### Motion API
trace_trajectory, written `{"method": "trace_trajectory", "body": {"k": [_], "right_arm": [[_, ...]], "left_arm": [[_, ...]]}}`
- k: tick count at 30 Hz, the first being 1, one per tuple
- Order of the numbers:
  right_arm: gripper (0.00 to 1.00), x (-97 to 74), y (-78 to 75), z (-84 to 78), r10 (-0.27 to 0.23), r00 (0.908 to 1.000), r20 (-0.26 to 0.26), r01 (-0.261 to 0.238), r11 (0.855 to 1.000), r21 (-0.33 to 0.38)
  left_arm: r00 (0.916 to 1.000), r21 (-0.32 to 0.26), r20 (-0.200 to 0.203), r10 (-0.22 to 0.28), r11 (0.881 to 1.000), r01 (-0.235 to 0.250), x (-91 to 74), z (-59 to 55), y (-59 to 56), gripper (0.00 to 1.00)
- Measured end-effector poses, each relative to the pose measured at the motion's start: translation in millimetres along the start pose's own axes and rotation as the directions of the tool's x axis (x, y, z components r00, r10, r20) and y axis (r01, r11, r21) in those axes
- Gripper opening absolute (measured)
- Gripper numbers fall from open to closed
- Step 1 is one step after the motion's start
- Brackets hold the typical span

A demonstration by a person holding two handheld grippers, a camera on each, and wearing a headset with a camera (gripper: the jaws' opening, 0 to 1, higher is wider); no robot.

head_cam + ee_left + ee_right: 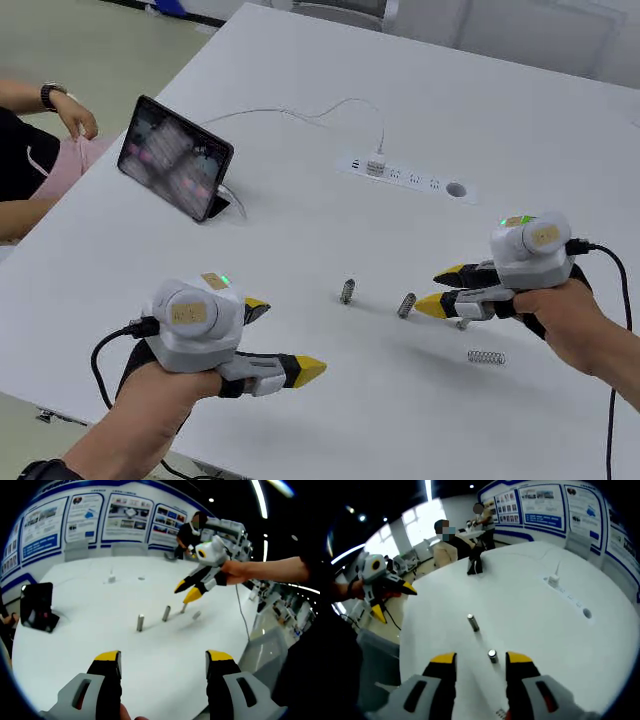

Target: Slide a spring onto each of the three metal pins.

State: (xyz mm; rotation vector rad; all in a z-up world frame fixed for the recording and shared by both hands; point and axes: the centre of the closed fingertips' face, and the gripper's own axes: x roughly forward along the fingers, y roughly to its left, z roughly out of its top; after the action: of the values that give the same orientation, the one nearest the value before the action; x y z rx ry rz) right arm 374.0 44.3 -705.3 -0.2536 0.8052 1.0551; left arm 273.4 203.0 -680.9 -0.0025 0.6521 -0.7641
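Observation:
On the white table (300, 230) stand two short metal pins, one (347, 291) left of the other (406, 305); both look ribbed, as if wrapped by coils. A third pin (462, 323) peeks out under my right gripper (438, 289), which is open and hovers just right of the middle pin. In the right gripper view that pin (492, 655) stands between the yellow tips of the right gripper (481, 658). A loose spring (486, 357) lies flat on the table in front of the right hand. My left gripper (282, 337) is open and holds nothing, left of the pins and nearer to me.
A tablet (175, 157) leans on a stand at the left, with a cable running to a white power strip (405, 175) at the back. A person (40, 150) sits at the table's left edge. The near table edge runs under my left hand.

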Motion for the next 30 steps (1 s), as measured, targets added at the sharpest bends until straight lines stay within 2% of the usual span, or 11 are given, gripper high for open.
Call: {"method": "trace_trajectory", "body": {"k": [12,17,22,26,30], "right_arm": [[0.48,-15.3,8.3,-5.7,-0.023,0.9973,0.070,0.019,0.998,0.056],[0.52,-24.8,10.5,-5.7,-0.044,0.9925,0.114,0.033,0.995,0.094],[0.56,-32.7,12.8,-13.6,-0.058,0.9891,0.135,0.043,0.992,0.116],[0.59,-41.1,13.5,-18.2,-0.083,0.9811,0.175,0.055,0.985,0.162],[0.60,-47.7,14.0,-26.5,-0.102,0.9783,0.180,0.068,0.981,0.183]], "left_arm": [[1.0000,0.005,0.000,-0.008,1.000,0.008,5.1,3.5,-1.5,0.70],[0.9999,0.007,-0.002,-0.012,1.000,0.012,6.9,3.9,-3.1,0.70],[0.9999,0.004,-0.002,-0.015,1.000,0.015,8.6,4.8,-4.8,0.70],[0.9998,0.005,-0.005,-0.021,1.000,0.021,10.9,5.3,-7.7,0.70],[0.9996,0.008,-0.006,-0.026,1.000,0.026,13.5,6.4,-8.8,0.70]]}}
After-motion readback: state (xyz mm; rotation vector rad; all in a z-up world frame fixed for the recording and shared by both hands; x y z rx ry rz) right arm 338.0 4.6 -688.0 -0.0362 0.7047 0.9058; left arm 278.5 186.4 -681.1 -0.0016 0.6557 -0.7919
